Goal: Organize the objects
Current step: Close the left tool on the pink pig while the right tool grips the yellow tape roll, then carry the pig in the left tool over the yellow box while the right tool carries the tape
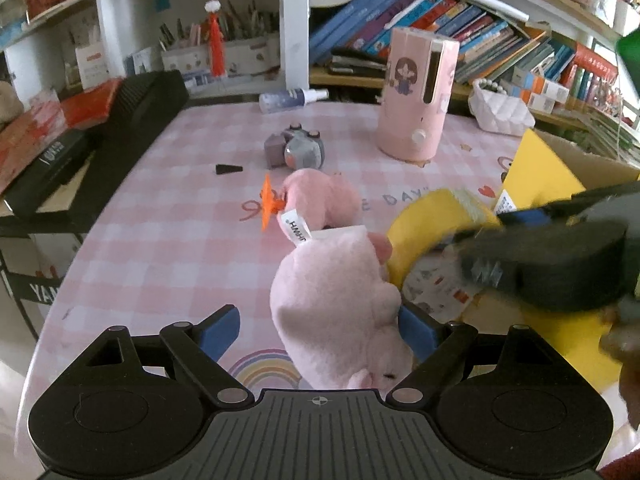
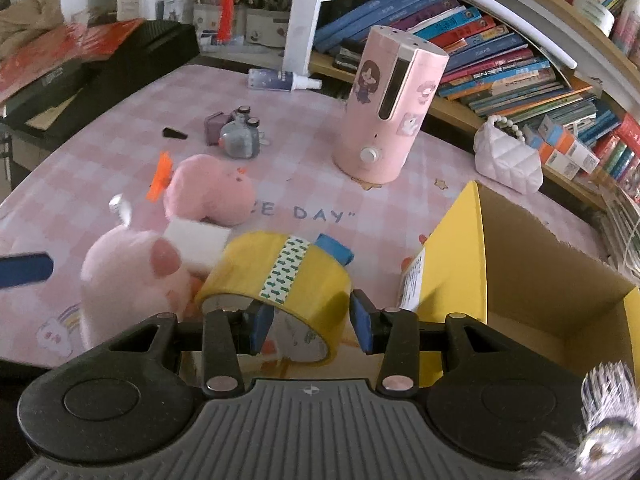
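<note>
- Left tongs (image 1: 318,330): blades spread wide around a pale pink plush toy (image 1: 340,312). The right blade touches the toy's side; the left blade stands apart, so nothing is clamped.
- Right tongs (image 2: 312,326): blades part open on either side of a yellow tape roll (image 2: 280,288). Whether they press the roll, I cannot tell.
- The roll sits just beside the pale plush, at 9 o'clock of it in the right wrist view.
- A yellow cardboard box (image 2: 532,280) stands open at 3 o'clock of the roll.
- On the checked pink counter (image 2: 300,168), a second pink plush (image 2: 212,196) lies at 12 o'clock of the first.
- A tall pink cylinder (image 2: 388,112) stands farther back.
</note>
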